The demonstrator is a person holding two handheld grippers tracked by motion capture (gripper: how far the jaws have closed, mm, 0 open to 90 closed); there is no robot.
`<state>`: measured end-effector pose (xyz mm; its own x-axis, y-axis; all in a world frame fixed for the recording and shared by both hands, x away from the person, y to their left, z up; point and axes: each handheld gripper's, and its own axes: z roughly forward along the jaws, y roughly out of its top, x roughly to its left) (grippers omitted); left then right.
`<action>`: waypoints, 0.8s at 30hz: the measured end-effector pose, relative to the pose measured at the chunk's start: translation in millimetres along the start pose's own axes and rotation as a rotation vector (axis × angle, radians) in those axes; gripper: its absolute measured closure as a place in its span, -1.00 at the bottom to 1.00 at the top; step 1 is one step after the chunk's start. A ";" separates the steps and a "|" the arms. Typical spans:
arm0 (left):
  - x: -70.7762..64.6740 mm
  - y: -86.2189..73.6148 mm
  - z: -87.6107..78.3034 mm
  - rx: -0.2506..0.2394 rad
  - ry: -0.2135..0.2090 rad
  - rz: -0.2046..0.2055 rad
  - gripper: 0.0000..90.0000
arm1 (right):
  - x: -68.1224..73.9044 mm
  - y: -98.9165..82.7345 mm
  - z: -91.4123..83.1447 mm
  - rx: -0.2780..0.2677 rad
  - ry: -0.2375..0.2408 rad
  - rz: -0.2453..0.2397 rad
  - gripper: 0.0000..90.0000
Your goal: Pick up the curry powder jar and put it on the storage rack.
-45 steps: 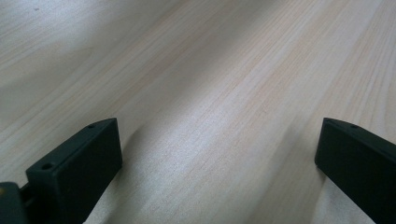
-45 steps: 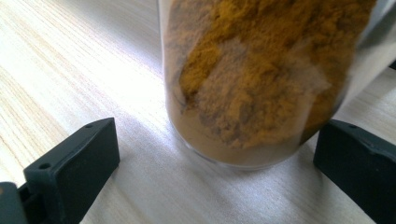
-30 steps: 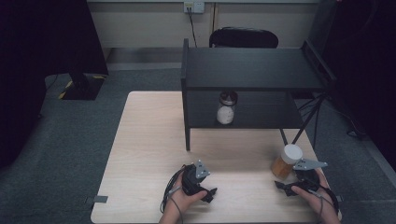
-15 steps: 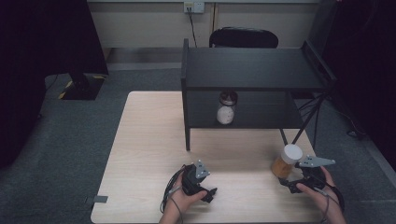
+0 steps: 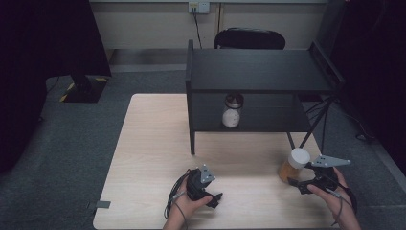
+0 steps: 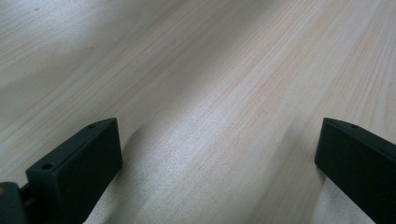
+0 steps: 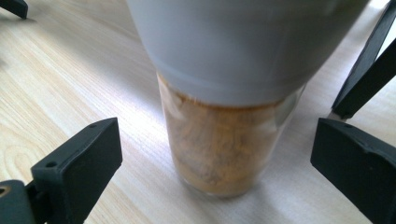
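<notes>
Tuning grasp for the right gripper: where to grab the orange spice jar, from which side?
Grip the spice jar on its glass body below the wide white lid, coming level from the near side. It stands upright between the right gripper's open jaws; the lid overhangs, likely blocking slip.

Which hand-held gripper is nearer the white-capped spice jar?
Right. The right hand-held gripper has its open jaws either side of the jar; the left hand-held gripper rests far off.

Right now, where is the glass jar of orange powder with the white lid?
The glass jar of orange powder stands on the wooden table's right front, just before the open right tongs.
</notes>
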<state>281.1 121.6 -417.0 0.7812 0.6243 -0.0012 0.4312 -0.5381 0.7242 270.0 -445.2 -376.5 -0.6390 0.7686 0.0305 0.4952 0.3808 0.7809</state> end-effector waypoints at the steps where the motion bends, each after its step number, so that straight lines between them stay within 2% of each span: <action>1: 0.0 -0.1 0.0 0.000 0.000 0.000 -1.00 | 0.2 1.5 -0.9 -0.003 -0.002 0.000 -0.98; 9: 0.0 -0.1 0.0 0.000 0.000 0.000 -1.00 | -1.3 10.1 -3.5 -0.019 -0.006 -0.005 -0.94; 18: 0.0 -0.1 0.0 0.000 0.000 0.000 -1.00 | -8.1 4.8 -2.8 -0.073 -0.003 0.026 -0.71; 24: -0.1 -0.1 0.0 0.000 0.000 0.000 -1.00 | -10.1 4.4 -1.8 -0.093 0.005 0.023 -0.57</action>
<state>281.0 121.6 -417.0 0.7810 0.6245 -0.0012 0.4312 -0.5378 0.7245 277.6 -452.2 -372.3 -0.6310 0.7740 0.0525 0.4538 0.3133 0.8342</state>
